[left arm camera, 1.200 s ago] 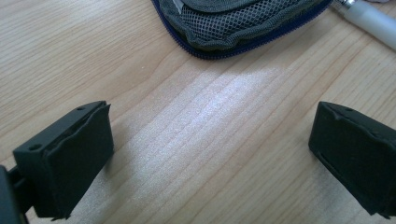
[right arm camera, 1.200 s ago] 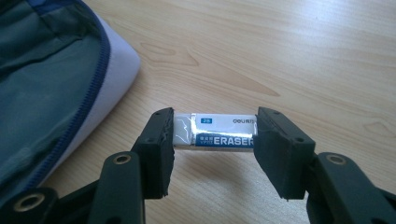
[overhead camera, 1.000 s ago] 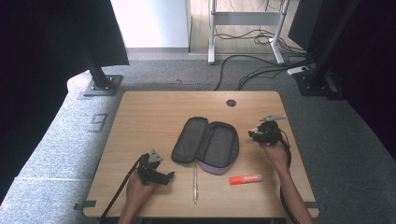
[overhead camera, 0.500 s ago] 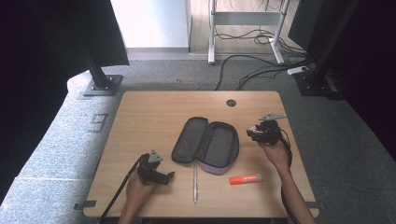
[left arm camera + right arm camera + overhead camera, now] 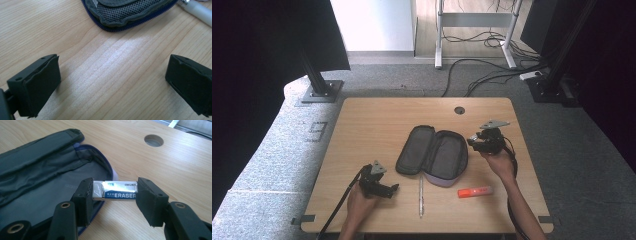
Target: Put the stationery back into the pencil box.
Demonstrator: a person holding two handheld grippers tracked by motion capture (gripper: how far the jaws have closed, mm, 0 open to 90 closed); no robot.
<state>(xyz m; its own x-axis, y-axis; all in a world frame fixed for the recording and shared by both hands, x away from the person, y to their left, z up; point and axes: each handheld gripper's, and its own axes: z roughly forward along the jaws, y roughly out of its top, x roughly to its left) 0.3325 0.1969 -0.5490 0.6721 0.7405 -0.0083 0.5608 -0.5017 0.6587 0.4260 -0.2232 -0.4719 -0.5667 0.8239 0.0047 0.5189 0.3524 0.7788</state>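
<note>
A grey pencil case (image 5: pixel 432 152) lies unzipped and spread flat in the middle of the wooden table (image 5: pixel 377 117). My right gripper (image 5: pixel 473 141) hovers at the case's right edge, shut on a wrapped eraser (image 5: pixel 115 190) held lengthwise between its pads, just above the case's open half (image 5: pixel 37 187). My left gripper (image 5: pixel 393 189) rests open near the table's front left, its wide-apart jaws over bare wood, with the case's mesh half (image 5: pixel 125 11) beyond them. A white pen (image 5: pixel 421 195) lies in front of the case, and its barrel (image 5: pixel 200 12) shows past the left gripper's jaws.
An orange highlighter (image 5: pixel 475 191) lies on the table at the front right, near my right forearm. A round cable hole (image 5: pixel 459 110) sits at the table's back, also seen as a cable hole (image 5: pixel 153 140). Cables and stand feet lie on the floor beyond the table.
My right gripper, with the eraser in it, has moved left towards the pencil case and risen a little. The left gripper has stayed where it was.
</note>
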